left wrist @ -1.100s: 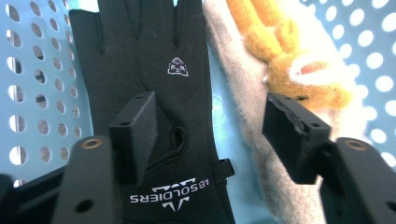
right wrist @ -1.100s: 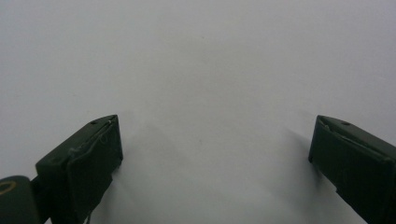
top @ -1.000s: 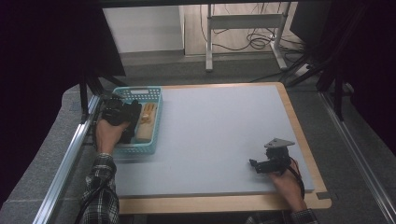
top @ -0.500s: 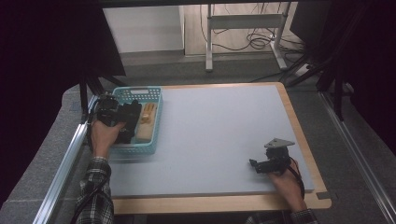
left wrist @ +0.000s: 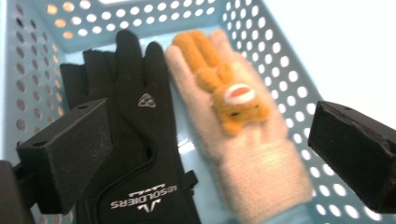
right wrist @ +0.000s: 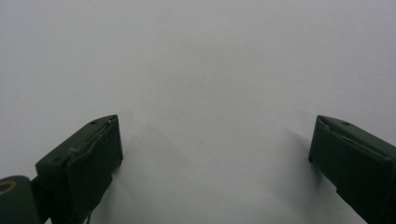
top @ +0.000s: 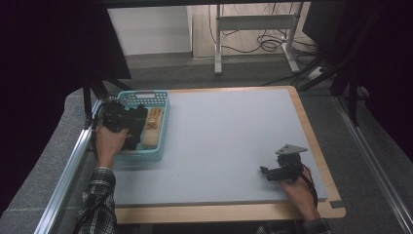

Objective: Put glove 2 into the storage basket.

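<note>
Left claw point(left wrist: 205, 154) hangs over the perforated turquoise plastic basket point(left wrist: 280, 60), its jaws just opened wide with nothing between the pads. Below lie a black fabric glove with white lettering point(left wrist: 135, 154) at 9 o'clock and a cream knitted glove bearing an orange plush animal point(left wrist: 243, 140) at 3 o'clock, its cuff blurred and cut off. In the high view the hand point(top: 109, 144) hides the basket's left part. Right claw point(right wrist: 215, 154) gapes empty over the pale grey worktop point(right wrist: 201, 60).

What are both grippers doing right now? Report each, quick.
Left gripper: open, jaws just opened, holding nothing, above the black glove and beige glove in the basket.
Right gripper: open, holding nothing, over the table.
</note>
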